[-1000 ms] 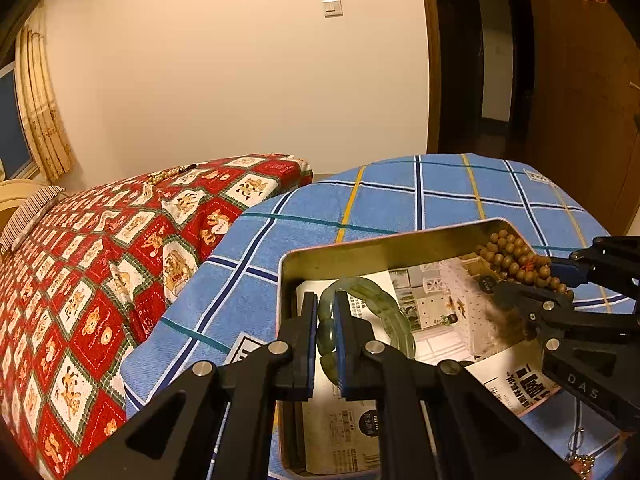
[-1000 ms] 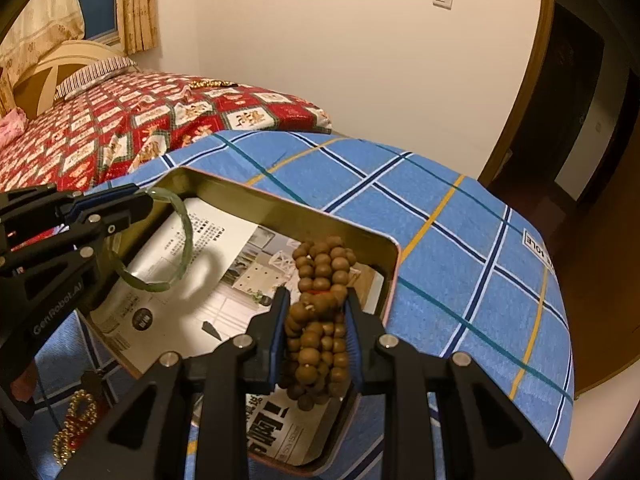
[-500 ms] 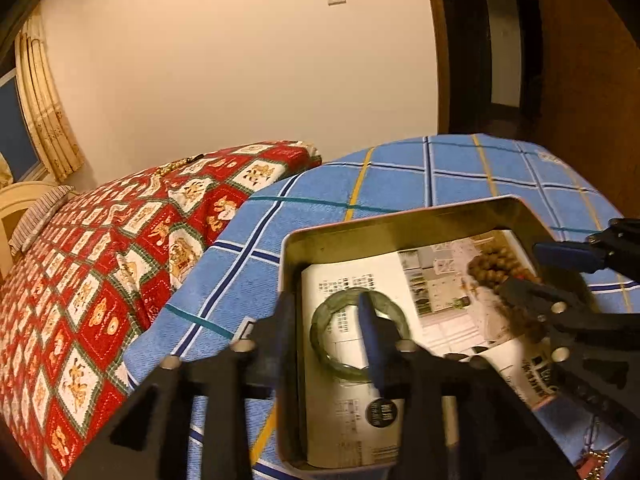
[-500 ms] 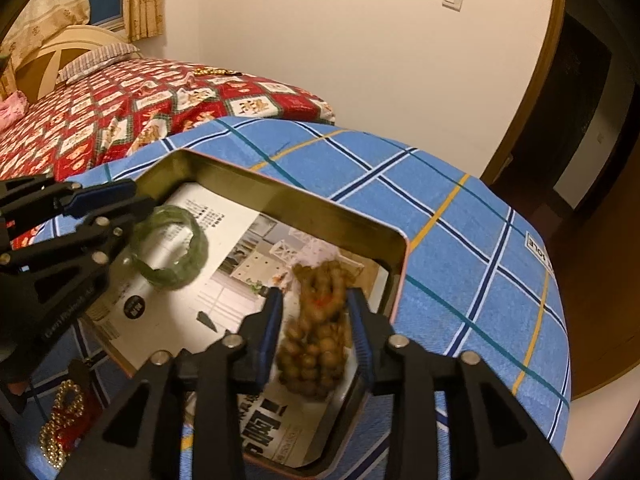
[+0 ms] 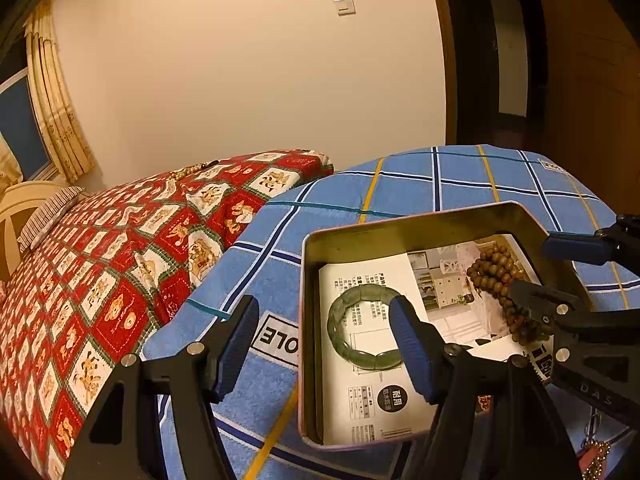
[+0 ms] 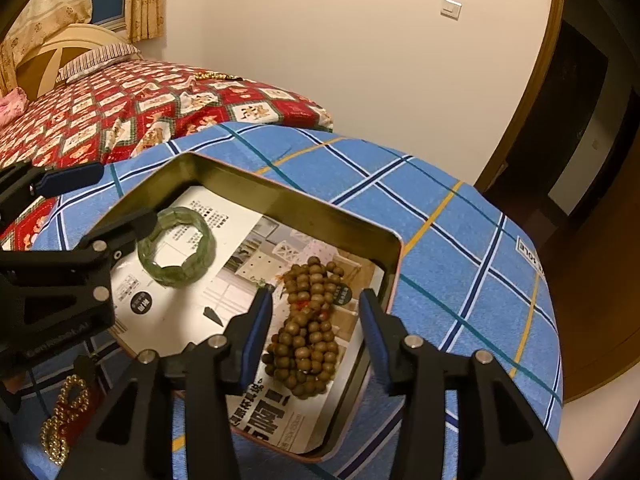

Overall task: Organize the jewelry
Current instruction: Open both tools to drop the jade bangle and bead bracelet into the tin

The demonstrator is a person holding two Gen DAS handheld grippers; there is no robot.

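A bedroom w/ a cream wall, a light switch (image 5: 345,6) and a dark doorway. A blue plaid cloth (image 5: 400,188) covers the surface, next to a red patterned bedspread (image 5: 120,264). On the cloth sits a gold metal tin (image 5: 420,226), lined w/ printed paper (image 5: 360,404).

Left gripper (image 5: 323,346): jaws wide open, holding nothing. One blue finger is over the cloth outside the tin, the other is over the tin, just past the green jade bracelet (image 5: 362,328). The bracelet lies flat on the paper in the tin, on the left gripper's side. Can't tell if the finger touches it.

Right gripper (image 6: 316,332): jaws also wide open, holding nothing. The brown bead bracelet (image 6: 310,326) lies in a heap on the paper btw. the two blue fingers, near the tin's corner. It touches neither finger, as far as can be seen.

Only the right wrist view shows the whole bead heap w/ bits of red in it; in the left wrist view the right gripper hides part of it. The right view also shows a gold bead chain (image 6: 64,420) on sth. red, on the cloth outside the tin, under the left gripper. The left view shows just a bit of it at the bottom right corner. The left view shows a label on the cloth reading "OLE", beside the tin. Both views show a small string of beads far off on the bedspread.
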